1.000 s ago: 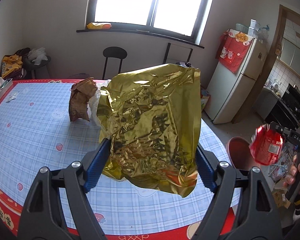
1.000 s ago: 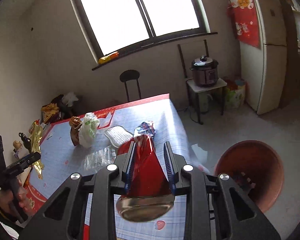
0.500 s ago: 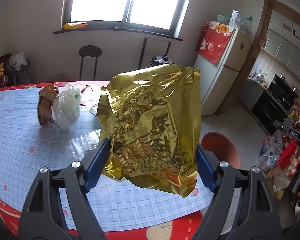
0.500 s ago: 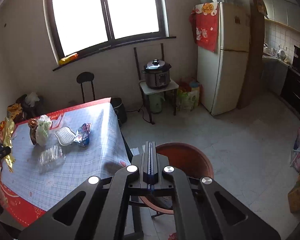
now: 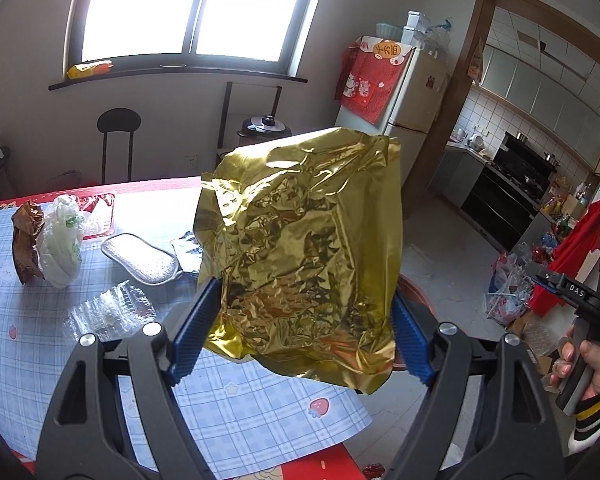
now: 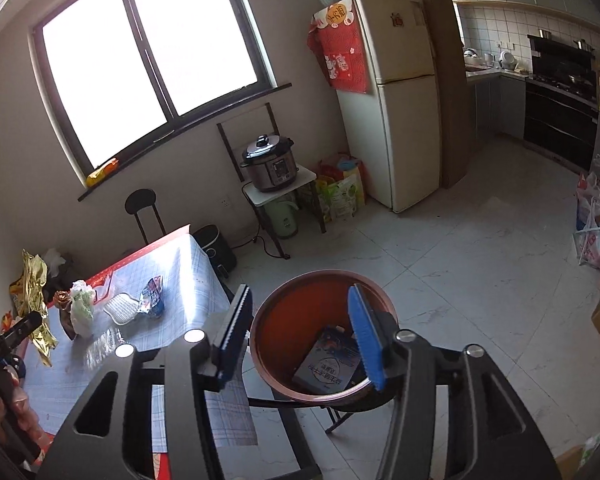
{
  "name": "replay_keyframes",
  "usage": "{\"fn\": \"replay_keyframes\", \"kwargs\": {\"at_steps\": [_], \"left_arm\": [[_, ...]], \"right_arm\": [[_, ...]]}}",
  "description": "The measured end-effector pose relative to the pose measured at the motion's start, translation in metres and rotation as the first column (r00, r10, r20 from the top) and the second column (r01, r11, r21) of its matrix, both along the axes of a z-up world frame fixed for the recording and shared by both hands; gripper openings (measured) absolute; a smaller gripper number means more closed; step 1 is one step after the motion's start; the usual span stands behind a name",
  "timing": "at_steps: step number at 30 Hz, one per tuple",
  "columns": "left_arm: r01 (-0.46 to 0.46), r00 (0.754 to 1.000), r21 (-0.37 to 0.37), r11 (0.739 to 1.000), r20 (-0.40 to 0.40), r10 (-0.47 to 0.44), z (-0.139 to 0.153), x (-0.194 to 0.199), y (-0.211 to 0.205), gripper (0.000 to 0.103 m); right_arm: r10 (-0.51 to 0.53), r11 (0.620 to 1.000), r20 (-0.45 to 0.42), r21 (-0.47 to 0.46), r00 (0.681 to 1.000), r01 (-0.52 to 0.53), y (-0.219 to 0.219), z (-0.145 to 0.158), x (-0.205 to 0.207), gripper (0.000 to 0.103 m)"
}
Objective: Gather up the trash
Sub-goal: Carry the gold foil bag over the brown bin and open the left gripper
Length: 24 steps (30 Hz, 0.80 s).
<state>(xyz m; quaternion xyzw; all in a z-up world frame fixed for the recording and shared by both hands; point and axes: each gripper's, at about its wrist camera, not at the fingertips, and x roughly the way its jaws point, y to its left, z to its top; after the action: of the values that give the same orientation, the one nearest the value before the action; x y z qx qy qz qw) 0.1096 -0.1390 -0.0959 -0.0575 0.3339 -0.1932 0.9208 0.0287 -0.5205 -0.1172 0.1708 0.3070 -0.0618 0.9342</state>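
The right claw [image 6: 298,334], jaws just opened and empty, hangs over the red bin [image 6: 324,390]. The left claw [image 5: 302,328] clamps the gold foil bag [image 5: 304,248] above the counter [image 5: 204,400]; next, carry it right to the bin.

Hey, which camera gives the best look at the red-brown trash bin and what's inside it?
The right wrist view: it looks down into the red-brown bin, open mouth in full sight, a blue printed package lying inside. In the left wrist view the gold foil bag hides nearly all of it; only a sliver of rim shows at the bag's right edge.
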Motion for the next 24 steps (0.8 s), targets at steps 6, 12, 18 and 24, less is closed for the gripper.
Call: {"fn": "replay_keyframes", "kwargs": {"at_steps": [6,12,18,24], "left_arm": [[0.081,0.997,-0.005,0.997,-0.007,-0.081,-0.005,0.012,-0.043,0.080],[0.192,0.981,-0.002,0.981,-0.028,-0.192,-0.021,0.034,-0.108,0.080],[0.291,0.952,-0.009,0.957,-0.094,-0.291,-0.056,0.070,-0.185,0.080],[0.387,0.911,-0.005,0.922,-0.153,-0.384,-0.087,0.102,-0.254,0.084]], "right_arm": [[-0.060,0.998,0.004,-0.021,0.998,0.060,-0.023,0.001,-0.020,0.092],[-0.118,0.992,-0.020,-0.039,0.993,0.117,-0.050,-0.002,-0.033,0.097],[-0.168,0.984,-0.066,-0.076,0.983,0.163,-0.072,-0.011,-0.041,0.097],[-0.196,0.979,-0.092,-0.078,0.976,0.189,-0.085,-0.020,-0.048,0.097]]}}
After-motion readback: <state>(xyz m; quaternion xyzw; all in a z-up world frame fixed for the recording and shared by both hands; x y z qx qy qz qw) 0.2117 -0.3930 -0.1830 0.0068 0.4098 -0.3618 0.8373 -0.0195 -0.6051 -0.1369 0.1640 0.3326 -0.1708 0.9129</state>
